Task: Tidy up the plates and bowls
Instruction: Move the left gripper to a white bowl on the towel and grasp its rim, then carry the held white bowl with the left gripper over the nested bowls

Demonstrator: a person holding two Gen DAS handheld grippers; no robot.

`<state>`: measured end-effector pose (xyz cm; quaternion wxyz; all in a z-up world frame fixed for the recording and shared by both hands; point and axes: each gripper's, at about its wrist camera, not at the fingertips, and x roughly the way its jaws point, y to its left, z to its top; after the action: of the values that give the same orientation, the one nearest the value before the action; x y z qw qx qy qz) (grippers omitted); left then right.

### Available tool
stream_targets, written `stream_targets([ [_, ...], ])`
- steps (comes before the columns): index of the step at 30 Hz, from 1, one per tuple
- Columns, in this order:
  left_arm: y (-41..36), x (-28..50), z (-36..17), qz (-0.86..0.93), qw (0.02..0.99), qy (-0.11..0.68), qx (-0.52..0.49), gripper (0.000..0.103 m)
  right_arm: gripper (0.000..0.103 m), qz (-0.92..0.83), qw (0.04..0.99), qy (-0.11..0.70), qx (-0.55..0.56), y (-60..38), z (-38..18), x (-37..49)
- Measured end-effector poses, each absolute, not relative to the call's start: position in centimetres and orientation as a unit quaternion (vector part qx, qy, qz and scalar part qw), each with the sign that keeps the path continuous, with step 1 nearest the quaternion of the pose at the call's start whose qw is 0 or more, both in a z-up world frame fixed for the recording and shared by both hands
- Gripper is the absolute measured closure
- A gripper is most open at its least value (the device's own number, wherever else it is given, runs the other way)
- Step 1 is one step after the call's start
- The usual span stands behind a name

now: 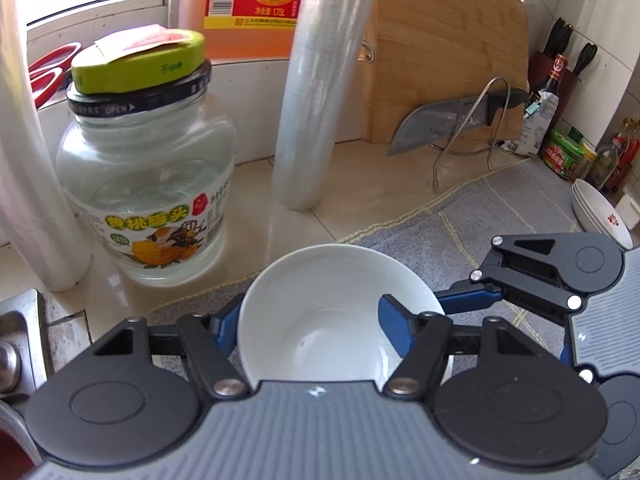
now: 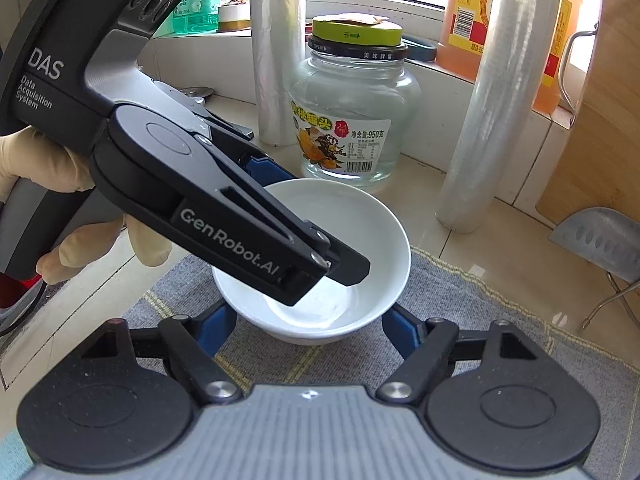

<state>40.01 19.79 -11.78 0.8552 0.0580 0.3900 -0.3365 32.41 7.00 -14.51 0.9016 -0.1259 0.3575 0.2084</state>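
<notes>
A white bowl (image 1: 320, 300) rests at the near corner of a grey mat (image 1: 500, 208); I cannot tell whether it is lifted. My left gripper (image 1: 312, 324) straddles its left wall, one blue pad outside and the other inside, shut on the bowl. In the right wrist view the bowl (image 2: 360, 232) has the left gripper's black finger (image 2: 344, 270) reaching into it. My right gripper (image 2: 310, 328) clasps the bowl's lower outside wall with a blue pad on each side. A stack of white plates (image 1: 600, 212) lies at the mat's far right.
Just behind the bowl stand a glass jar (image 1: 148, 200) and two cling film rolls (image 1: 316, 100). A cutting board (image 1: 448, 60) and cleaver (image 1: 440, 120) lean on a wire rack. A sink edge (image 1: 20, 340) lies left; bottles crowd the far right. A gloved hand (image 2: 60, 160) holds the left gripper.
</notes>
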Motion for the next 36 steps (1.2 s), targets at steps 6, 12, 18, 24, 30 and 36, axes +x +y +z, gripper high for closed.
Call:
stream_targets([
  [6, 19.6, 39.7, -11.4, -0.340, 0.855, 0.386, 0.060, 0.034, 0.020, 0.205, 0.900, 0.365, -0.122, 7.0, -14.3, 32.3],
  [12, 19.5, 39.0, -10.8, -0.345, 0.855, 0.382, 0.058, 0.034, 0.020, 0.203, 0.900, 0.367, -0.121, 6.8, -13.6, 31.8],
  [18, 18.9, 37.4, -9.6, -0.350, 0.858, 0.372, 0.061, 0.034, 0.020, 0.203, 0.899, 0.371, -0.110, 6.2, -12.3, 30.5],
  [24, 17.8, 35.7, -8.3, -0.361, 0.857, 0.363, 0.067, 0.034, 0.020, 0.197, 0.902, 0.371, -0.101, 5.4, -11.4, 28.5],
  [30, 16.4, 33.7, -7.3, -0.372, 0.857, 0.351, 0.069, 0.034, 0.020, 0.188, 0.904, 0.370, -0.099, 4.4, -10.9, 26.2],
  [36, 15.3, 31.6, -6.5, -0.370, 0.860, 0.345, 0.074, 0.034, 0.020, 0.191, 0.907, 0.362, -0.096, 3.1, -10.2, 23.6],
])
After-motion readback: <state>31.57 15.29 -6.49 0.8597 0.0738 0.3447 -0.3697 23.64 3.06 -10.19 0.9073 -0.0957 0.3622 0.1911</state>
